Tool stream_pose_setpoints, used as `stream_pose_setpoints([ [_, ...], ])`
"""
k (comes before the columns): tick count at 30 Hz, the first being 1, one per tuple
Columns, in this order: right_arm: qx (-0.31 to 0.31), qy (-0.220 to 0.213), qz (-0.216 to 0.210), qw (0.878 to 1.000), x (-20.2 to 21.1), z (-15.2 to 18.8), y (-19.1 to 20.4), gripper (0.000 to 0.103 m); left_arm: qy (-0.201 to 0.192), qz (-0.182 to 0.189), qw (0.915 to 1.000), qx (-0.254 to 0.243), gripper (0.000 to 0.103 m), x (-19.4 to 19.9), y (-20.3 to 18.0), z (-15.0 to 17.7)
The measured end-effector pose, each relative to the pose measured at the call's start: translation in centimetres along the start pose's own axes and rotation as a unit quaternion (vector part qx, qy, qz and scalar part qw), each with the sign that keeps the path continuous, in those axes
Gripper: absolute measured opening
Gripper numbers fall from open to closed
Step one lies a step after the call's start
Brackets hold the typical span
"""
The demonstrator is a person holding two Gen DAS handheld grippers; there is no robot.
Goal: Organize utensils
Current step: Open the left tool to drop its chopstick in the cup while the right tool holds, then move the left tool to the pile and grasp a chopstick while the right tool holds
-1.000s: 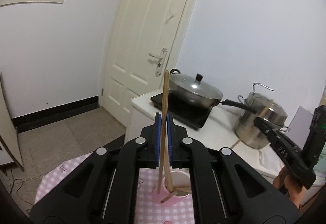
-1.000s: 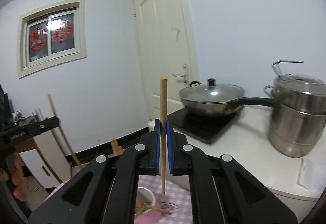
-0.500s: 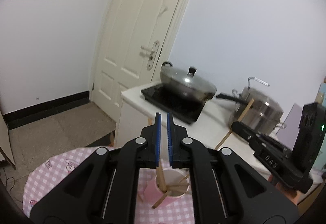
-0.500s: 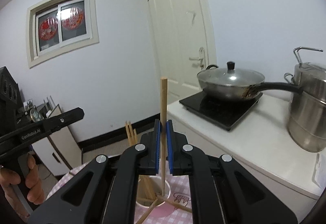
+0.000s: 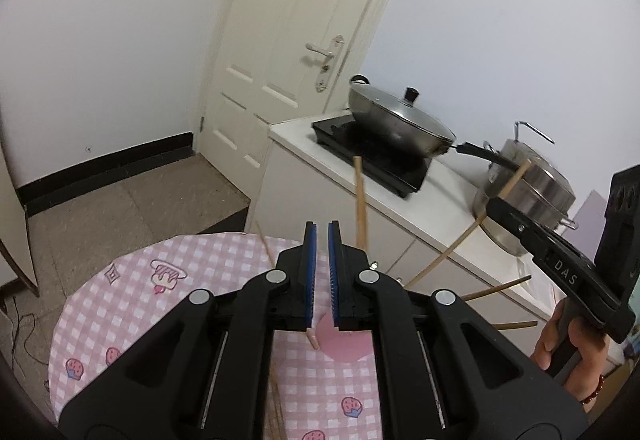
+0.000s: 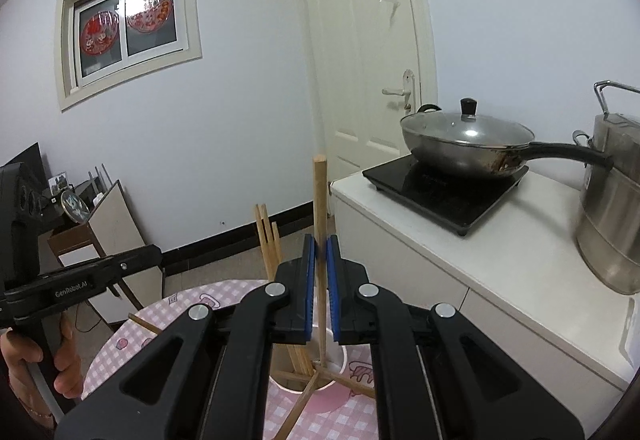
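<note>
My left gripper (image 5: 322, 228) is shut with only a thin slit between its blue pads and nothing in it. It hovers over the pink cup (image 5: 344, 340), which it mostly hides. Several wooden chopsticks fan out of the cup, one standing upright (image 5: 360, 199). My right gripper (image 6: 320, 240) is shut on one upright chopstick (image 6: 320, 199). That stick's lower tip reaches down inside the cup (image 6: 340, 358), beside a leaning bundle of chopsticks (image 6: 268, 240). The left wrist view shows the right gripper (image 5: 494, 204) with this held chopstick (image 5: 448, 252) slanting down to the cup.
The cup stands on a round table with a pink checked cloth (image 5: 132, 304). Behind it a white counter (image 6: 520, 240) carries a black hob, a lidded wok (image 6: 464, 143) and a steel pot (image 6: 612, 207). A person's hand (image 6: 24, 356) holds the left gripper's handle.
A second ago my left gripper held a chopstick; that stick now stands in the cup and the jaws are empty. Both grippers sank toward the cup, and the right one's stick went lower.
</note>
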State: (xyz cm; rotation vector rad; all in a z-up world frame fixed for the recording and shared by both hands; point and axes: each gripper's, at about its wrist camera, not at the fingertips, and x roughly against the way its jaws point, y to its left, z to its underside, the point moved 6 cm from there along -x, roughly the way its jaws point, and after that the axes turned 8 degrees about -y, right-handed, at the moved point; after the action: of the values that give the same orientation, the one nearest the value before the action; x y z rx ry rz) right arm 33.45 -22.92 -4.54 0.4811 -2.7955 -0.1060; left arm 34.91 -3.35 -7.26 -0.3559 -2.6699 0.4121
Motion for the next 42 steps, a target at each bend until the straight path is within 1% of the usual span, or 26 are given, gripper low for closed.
stream_pose_setpoints([
  [3,0.000,0.000,0.002,1.000,0.1,0.2,0.0,0.005,0.012,-0.027,0.9995,0.013,0.007,-0.1,2.5,0.8],
  [4,-0.001,0.000,0.003,1.000,0.1,0.2,-0.1,0.005,0.020,-0.032,0.9992,0.017,0.007,-0.3,3.2,1.2],
  [5,-0.002,0.001,0.003,1.000,0.1,0.3,-0.2,0.005,0.037,-0.038,0.9984,0.021,0.009,-0.8,4.1,1.9],
  [6,-0.003,0.002,0.003,1.000,0.0,0.4,-0.2,0.005,0.059,-0.045,0.9970,0.022,0.018,-1.5,4.8,2.9],
  [7,-0.002,0.003,0.004,1.000,0.0,0.5,-0.2,0.005,0.073,-0.049,0.9958,0.024,0.023,-1.9,5.3,3.6],
  [8,-0.002,0.004,0.004,1.000,-0.2,0.6,-0.3,0.005,0.094,-0.056,0.9937,0.024,0.037,-2.5,5.8,4.8],
  [9,-0.003,0.006,0.004,1.000,-0.3,0.8,-0.3,0.005,0.111,-0.062,0.9917,0.022,0.048,-3.1,6.2,5.9],
  [10,-0.003,0.008,0.003,1.000,-0.4,0.9,-0.3,0.005,0.121,-0.065,0.9903,0.018,0.049,-3.6,6.4,6.8],
  [11,-0.002,0.011,0.002,1.000,-0.6,1.0,-0.2,0.005,0.143,-0.066,0.9875,0.006,0.049,-4.3,6.4,8.0],
  [12,-0.001,0.012,0.002,1.000,-0.7,1.2,-0.2,0.005,0.155,-0.065,0.9857,0.001,0.049,-4.8,6.4,8.6],
  [13,0.000,0.013,0.001,1.000,-0.7,1.3,-0.1,0.005,0.176,-0.068,0.9819,-0.008,0.048,-5.6,6.4,9.9],
  [16,0.002,0.016,-0.001,1.000,-0.9,1.5,0.1,0.005,0.211,-0.071,0.9745,-0.025,0.047,-7.0,6.5,12.2],
  [20,0.002,0.018,-0.004,1.000,-1.0,1.7,0.1,0.005,0.244,-0.069,0.9664,-0.043,0.035,-8.4,6.2,14.6],
  [21,0.002,0.018,-0.004,1.000,-1.1,1.7,0.2,0.005,0.251,-0.074,0.9640,-0.048,0.035,-8.7,6.3,15.2],
  [24,0.002,0.019,-0.006,1.000,-1.2,1.8,0.2,0.005,0.258,-0.089,0.9604,-0.057,0.031,-9.3,6.8,15.7],
  [26,0.002,0.020,-0.007,1.000,-1.3,1.8,0.2,0.005,0.260,-0.083,0.9603,-0.058,0.031,-9.6,6.8,15.9],
  [28,0.002,0.020,-0.008,1.000,-1.4,1.8,0.3,0.005,0.261,-0.084,0.9590,-0.072,0.029,-9.7,6.4,16.0],
  [29,0.001,0.021,-0.009,1.000,-1.4,1.8,0.3,0.005,0.262,-0.079,0.9585,-0.081,0.022,-9.9,6.0,16.1],
  [30,0.000,0.021,-0.010,1.000,-1.4,1.8,0.4,0.005,0.265,-0.070,0.9578,-0.086,0.007,-10.0,5.6,16.2],
  [33,-0.001,0.022,-0.010,1.000,-1.4,1.8,0.6,0.005,0.267,-0.075,0.9552,-0.103,0.008,-10.3,4.9,16.4],
  [36,0.002,0.023,-0.011,1.000,-1.3,1.8,0.9,0.005,0.266,-0.077,0.9565,-0.093,0.006,-10.4,4.6,16.4],
  [38,0.005,0.024,-0.012,1.000,-1.3,1.8,1.0,0.005,0.253,-0.075,0.9608,-0.084,0.006,-10.0,4.4,15.7],
  [40,0.005,0.024,-0.013,1.000,-1.2,1.8,1.0,0.005,0.231,-0.070,0.9680,-0.068,0.006,-9.3,4.2,14.1],
  [42,0.004,0.022,-0.012,1.000,-1.0,1.5,0.9,0.005,0.187,-0.062,0.9795,-0.043,0.006,-7.8,3.9,11.0],
])
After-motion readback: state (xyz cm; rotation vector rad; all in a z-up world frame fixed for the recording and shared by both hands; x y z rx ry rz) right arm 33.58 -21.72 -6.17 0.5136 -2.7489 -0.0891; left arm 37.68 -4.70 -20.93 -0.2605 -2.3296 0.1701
